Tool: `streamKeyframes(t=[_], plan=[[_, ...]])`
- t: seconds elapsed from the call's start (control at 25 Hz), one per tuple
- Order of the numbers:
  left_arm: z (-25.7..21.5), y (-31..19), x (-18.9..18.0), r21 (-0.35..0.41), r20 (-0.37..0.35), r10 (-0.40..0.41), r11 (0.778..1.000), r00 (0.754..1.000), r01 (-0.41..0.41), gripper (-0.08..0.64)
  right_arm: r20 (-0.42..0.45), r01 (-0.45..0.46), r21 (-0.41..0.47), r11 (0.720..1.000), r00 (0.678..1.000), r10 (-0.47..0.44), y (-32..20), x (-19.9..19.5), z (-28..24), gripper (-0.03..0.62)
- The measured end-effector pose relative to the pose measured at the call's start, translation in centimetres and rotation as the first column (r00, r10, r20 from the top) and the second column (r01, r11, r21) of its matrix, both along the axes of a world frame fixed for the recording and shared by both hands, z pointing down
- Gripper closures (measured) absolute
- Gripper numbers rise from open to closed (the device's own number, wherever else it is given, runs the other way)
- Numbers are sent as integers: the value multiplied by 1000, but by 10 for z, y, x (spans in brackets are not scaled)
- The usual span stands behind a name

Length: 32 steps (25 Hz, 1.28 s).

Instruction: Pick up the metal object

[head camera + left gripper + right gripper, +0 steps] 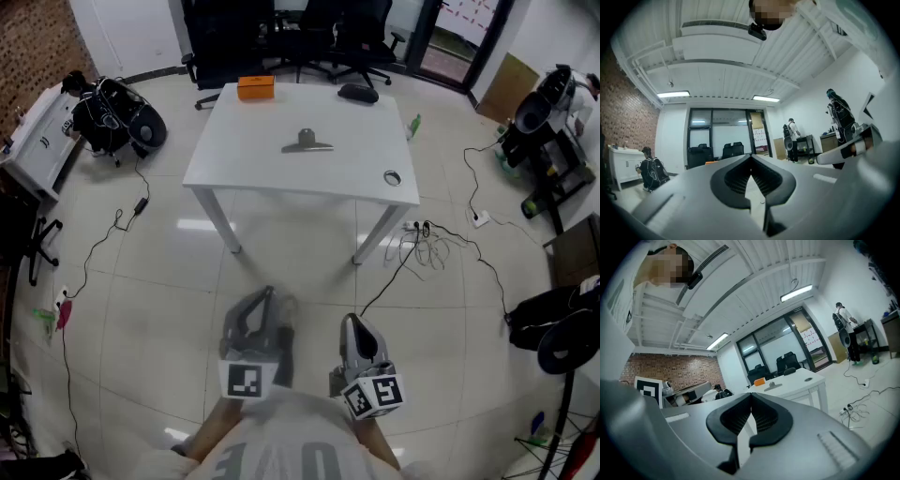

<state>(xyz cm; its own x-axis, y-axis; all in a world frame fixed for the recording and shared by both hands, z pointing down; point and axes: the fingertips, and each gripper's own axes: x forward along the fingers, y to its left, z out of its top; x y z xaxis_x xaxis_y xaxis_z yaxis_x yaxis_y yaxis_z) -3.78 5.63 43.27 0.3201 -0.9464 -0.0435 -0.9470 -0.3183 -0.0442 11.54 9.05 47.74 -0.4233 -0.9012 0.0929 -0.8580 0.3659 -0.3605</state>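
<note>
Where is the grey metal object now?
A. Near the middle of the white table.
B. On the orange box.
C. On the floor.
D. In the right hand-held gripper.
A: the grey metal object lies near the middle of the white table, apart from the orange box at its far edge.

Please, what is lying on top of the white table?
On the white table lie an orange box, the metal object in the middle, a dark thing at the far edge and a small ring near the right corner. Nothing hides the tabletop.
</note>
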Motion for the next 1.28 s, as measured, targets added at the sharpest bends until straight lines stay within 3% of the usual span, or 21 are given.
streamKeyframes(t=[0.28,0.44,0.56,0.6,0.72,0.84,0.92,1.04,1.28], plan=[[-20,-157,-28,51,-4,14,999,1000,-14,558,-30,13,52,999,999,-11,-166,-29,-24,581],[-31,-218,-29,142,206,68,985,976,-98,558,-19,19,97,995,1000,-17,-239,-49,-47,581],[-16,-247,-28,40,54,46,998,997,-49,560,-15,29,87,996,999,-28,-273,-53,-46,581],[-13,-256,-25,20,33,44,999,998,-44,558,-15,36,75,997,999,-35,-282,-53,-42,580],[-13,-288,-17,32,65,58,998,996,-61,558,-4,77,17,997,997,-77,-314,-58,-28,578],[-11,-316,-13,5,13,53,999,998,-53,558,-4,96,-16,995,995,-96,-343,-61,-21,578],[-11,-331,-10,14,51,70,997,996,-71,558,-19,108,-16,994,994,-108,-358,-63,-21,578],[-6,-351,-11,-6,10,48,999,999,-48,559,-8,136,-19,991,991,-136,-376,-65,-21,580],[-1,-373,-17,-21,17,13,1000,1000,-12,558,-22,191,-67,979,981,-193,-402,-71,-1,580]])
